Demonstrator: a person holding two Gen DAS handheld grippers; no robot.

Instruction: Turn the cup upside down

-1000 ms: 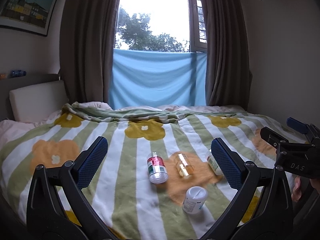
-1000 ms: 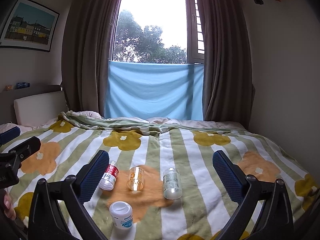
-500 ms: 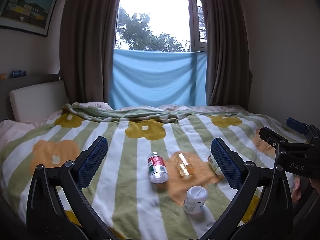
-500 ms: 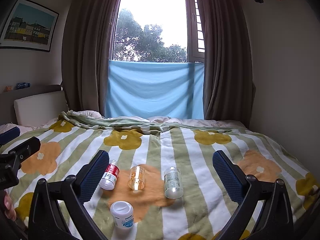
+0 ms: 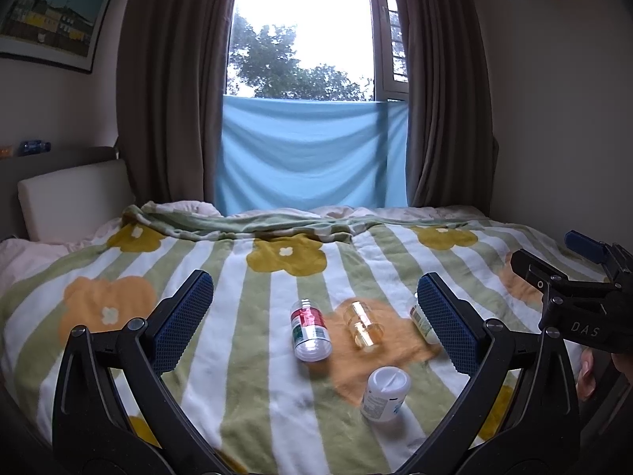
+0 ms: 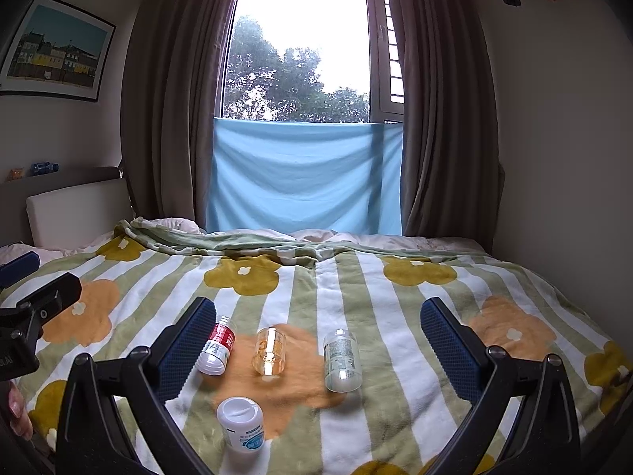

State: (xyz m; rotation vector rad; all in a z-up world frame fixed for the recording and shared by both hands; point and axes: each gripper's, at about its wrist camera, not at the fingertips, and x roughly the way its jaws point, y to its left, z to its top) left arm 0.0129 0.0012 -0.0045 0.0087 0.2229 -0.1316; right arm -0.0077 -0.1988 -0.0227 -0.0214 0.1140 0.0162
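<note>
A small amber see-through cup (image 5: 362, 326) (image 6: 270, 352) lies on its side on an orange flower of the striped blanket (image 5: 118, 277). My left gripper (image 5: 312, 299) hovers open above the near part of the bed, the cup a little ahead and to the right of its middle. My right gripper (image 6: 318, 316) is open too, with the cup ahead and slightly left of centre. Nothing sits between either pair of blue pads. Each gripper shows at the edge of the other's view: the right one (image 5: 573, 297), the left one (image 6: 35, 308).
Beside the cup lie a red-labelled bottle (image 6: 217, 346) on the left and a clear bottle (image 6: 341, 356) on the right. A white capped bottle (image 6: 241, 421) sits nearer to me. Behind the bed are a headboard (image 6: 75, 213), curtains and a window with a blue cloth (image 6: 304, 178).
</note>
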